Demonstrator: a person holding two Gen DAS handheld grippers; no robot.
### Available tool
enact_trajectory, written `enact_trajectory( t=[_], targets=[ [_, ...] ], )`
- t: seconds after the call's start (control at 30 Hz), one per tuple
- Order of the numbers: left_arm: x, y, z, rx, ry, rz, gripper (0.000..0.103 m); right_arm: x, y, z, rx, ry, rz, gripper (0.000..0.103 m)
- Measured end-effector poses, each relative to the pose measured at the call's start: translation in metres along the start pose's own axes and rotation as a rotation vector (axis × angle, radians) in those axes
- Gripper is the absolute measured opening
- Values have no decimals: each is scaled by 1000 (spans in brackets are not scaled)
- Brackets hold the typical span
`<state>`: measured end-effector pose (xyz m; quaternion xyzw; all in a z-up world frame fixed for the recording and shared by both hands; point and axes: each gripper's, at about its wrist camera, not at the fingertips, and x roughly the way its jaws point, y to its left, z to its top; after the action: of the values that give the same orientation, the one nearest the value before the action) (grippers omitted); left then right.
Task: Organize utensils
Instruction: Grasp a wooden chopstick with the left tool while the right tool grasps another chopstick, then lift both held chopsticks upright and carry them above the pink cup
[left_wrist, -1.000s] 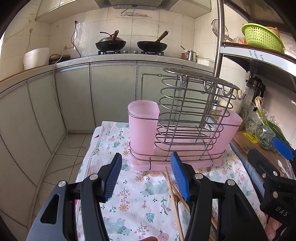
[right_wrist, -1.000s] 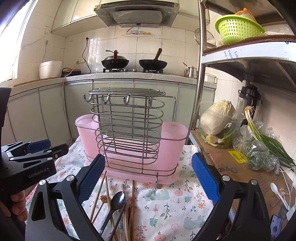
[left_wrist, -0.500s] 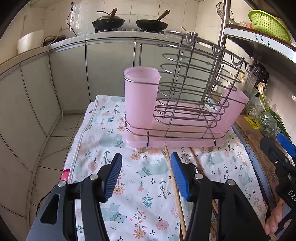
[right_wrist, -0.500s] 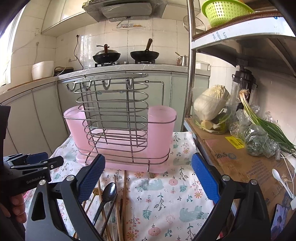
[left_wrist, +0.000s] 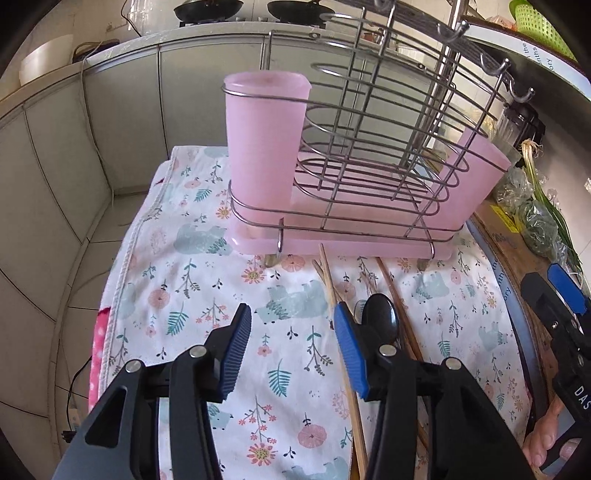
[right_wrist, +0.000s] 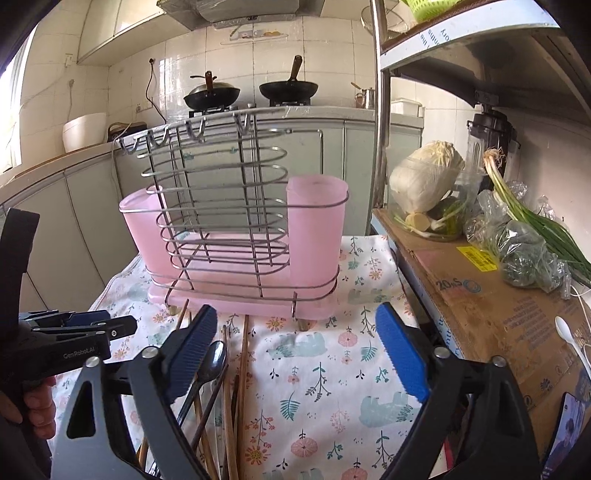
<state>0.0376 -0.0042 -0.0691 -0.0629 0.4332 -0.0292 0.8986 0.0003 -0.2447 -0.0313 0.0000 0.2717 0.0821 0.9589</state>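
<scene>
Task barely begun: chopsticks (right_wrist: 242, 373) and a dark spoon (left_wrist: 380, 319) lay loose on the table (left_wrist: 291, 354) before the empty pink-cupped wire rack (right_wrist: 236, 229). Left gripper (left_wrist: 291, 354) and right gripper (right_wrist: 295, 354), both wide but just narrowing, held nothing.

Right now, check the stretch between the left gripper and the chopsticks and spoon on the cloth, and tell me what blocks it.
Nothing visible does. The left gripper is open with only bare floral cloth between its fingers; the chopsticks and the dark spoon lie just beside its right finger, in front of the pink utensil rack.
</scene>
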Motion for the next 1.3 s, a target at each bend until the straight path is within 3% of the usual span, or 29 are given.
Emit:
enact_trajectory(
  t=[0.1, 0.4, 0.53, 0.67, 0.9, 1.13, 1.3],
  targets=[
    [11, -4, 1, 6, 42, -44, 44, 6, -3, -3, 7, 30, 19, 79],
    [50, -16, 11, 22, 127, -61, 26, 29, -16, -16, 77, 168, 94, 51],
    [64, -15, 12, 9, 161, -84, 10, 41, -21, -23, 121, 237, 131, 44],
    [58, -11, 9, 2, 144, -105, 6, 49, -18, -26, 127, 276, 158, 40],
    [30, 5, 5, -14, 96, -127, 6, 71, -9, -27, 133, 351, 217, 18],
    [8, 20, 3, -37, 50, -154, 6, 108, 14, -13, 116, 438, 249, 18],
    [1, 24, 1, -26, 22, -157, 6, 140, 29, -13, 80, 514, 199, 18]
  ],
)
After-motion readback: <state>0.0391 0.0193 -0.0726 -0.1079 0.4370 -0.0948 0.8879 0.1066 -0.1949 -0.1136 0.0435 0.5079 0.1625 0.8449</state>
